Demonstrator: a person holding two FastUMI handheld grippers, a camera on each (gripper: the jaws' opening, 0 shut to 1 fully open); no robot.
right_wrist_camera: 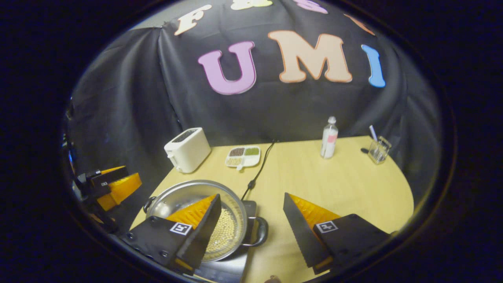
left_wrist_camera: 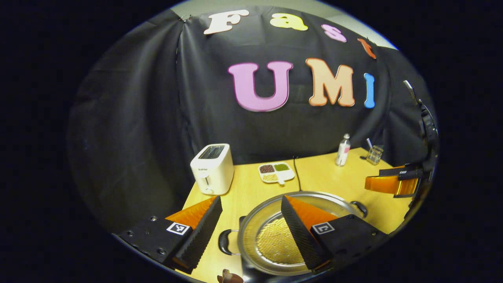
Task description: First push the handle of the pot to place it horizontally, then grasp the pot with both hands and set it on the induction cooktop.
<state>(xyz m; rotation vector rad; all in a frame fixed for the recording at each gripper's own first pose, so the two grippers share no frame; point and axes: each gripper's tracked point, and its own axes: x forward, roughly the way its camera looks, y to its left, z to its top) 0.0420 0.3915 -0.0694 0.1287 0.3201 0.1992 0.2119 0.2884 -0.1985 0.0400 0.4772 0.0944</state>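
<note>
A steel pot point(left_wrist_camera: 271, 239) with two black loop handles sits on the black induction cooktop point(right_wrist_camera: 232, 267) at the table's near edge. Its handles point left point(left_wrist_camera: 224, 241) and right point(left_wrist_camera: 359, 208) in the left gripper view. My left gripper point(left_wrist_camera: 250, 198) is open above the pot's left side; the left handle lies between its fingers, untouched. In the right gripper view, my right gripper point(right_wrist_camera: 251, 195) is open over the pot point(right_wrist_camera: 184, 196), with its right handle point(right_wrist_camera: 259, 232) in the gap. Each gripper also appears farther off: the right gripper point(left_wrist_camera: 393, 182) and the left gripper point(right_wrist_camera: 114, 184).
On the wooden table point(right_wrist_camera: 346, 184) stand a white toaster point(left_wrist_camera: 212, 169), a divided snack dish point(left_wrist_camera: 276, 172), a clear bottle point(left_wrist_camera: 343, 150) and a small glass holder point(left_wrist_camera: 374, 154). A black cord point(right_wrist_camera: 261, 165) runs from the cooktop to the back wall.
</note>
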